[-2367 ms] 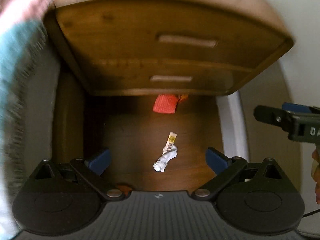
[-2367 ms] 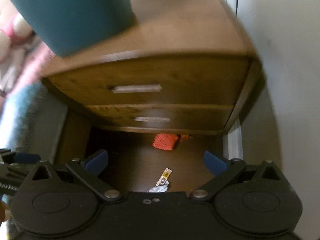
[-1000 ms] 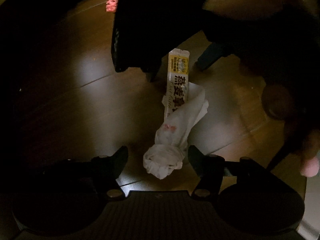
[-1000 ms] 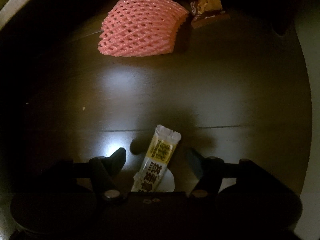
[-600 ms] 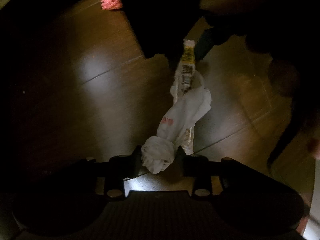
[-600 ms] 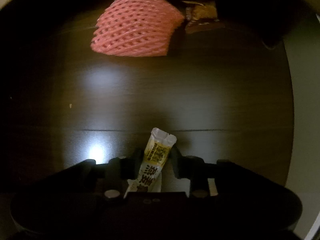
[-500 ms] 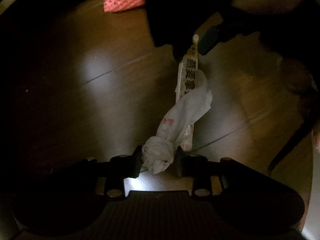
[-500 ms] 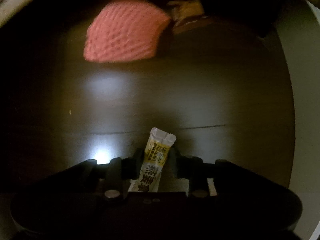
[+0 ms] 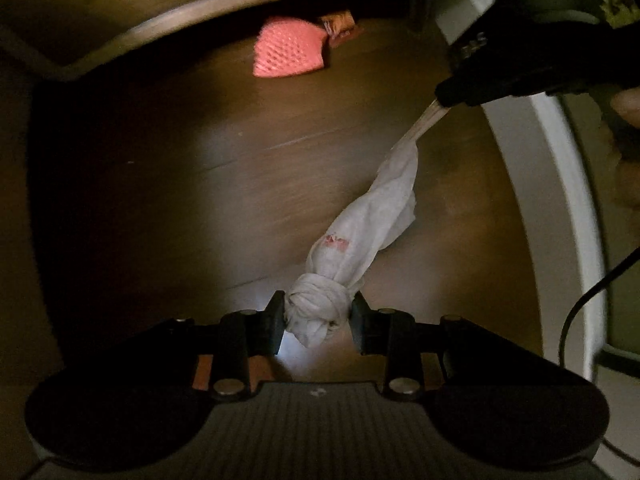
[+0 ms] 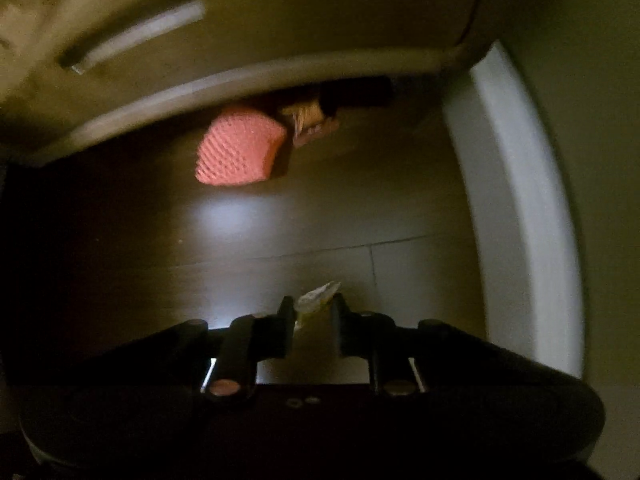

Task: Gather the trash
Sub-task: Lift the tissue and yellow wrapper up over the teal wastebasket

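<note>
- Left gripper (image 9: 318, 316): fingers (image 9: 275, 322) closed on the knotted end of the white tissue (image 9: 360, 236), narrowed from a wide stance a second ago, unchanged in the last half second.
- Right gripper (image 10: 313, 314): fingers (image 10: 286, 320) pinched nearly together on the snack wrapper (image 10: 316, 298), just closing further, with only its crumpled tip showing.
- Tissue and wrapper now off the floor (image 9: 180, 184), stretched as one strand between the two grippers; a second ago, flat on the floor.
- Pink foam net (image 9: 289, 56) and brown wrapper (image 9: 340, 28) on the floor at the foot of the drawer cabinet (image 10: 280, 20), smaller in view than before.
- White baseboard (image 10: 516, 208) now visible at the right.
</note>
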Motion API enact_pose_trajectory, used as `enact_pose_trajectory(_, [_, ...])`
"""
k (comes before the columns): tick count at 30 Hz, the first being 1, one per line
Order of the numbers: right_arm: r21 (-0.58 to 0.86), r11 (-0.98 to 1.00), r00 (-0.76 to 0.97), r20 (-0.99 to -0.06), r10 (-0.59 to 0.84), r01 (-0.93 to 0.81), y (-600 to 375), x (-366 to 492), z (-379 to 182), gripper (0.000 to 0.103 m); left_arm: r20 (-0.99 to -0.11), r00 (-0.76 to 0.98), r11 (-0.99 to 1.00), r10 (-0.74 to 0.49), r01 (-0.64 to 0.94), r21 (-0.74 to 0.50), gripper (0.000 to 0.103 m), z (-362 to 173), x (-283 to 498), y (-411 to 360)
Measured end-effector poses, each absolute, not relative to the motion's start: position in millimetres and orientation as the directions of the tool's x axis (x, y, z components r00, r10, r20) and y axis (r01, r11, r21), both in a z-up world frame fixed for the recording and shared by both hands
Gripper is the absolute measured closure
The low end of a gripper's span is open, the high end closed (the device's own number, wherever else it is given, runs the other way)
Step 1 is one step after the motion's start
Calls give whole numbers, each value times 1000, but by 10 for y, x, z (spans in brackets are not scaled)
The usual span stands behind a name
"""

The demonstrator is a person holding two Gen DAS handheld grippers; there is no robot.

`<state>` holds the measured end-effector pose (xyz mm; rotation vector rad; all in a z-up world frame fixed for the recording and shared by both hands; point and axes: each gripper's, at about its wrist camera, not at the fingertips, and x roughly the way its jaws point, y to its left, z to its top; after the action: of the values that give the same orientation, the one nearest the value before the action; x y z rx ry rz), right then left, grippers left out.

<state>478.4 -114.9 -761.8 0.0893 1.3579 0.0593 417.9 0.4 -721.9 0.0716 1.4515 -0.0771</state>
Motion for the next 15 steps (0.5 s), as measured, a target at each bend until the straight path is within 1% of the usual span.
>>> enact_pose_trajectory(6, [114,993,283,-953,107,8,-1181,4621,-6720,87,-986,164,997,9,74,21,72,-6254,4042,140])
enact_pose_trajectory(15, [149,989,404,-903,145,-21,-1222,4438,-4948,88,-957,289,999,34,7,38,71,-4615,4122,369])
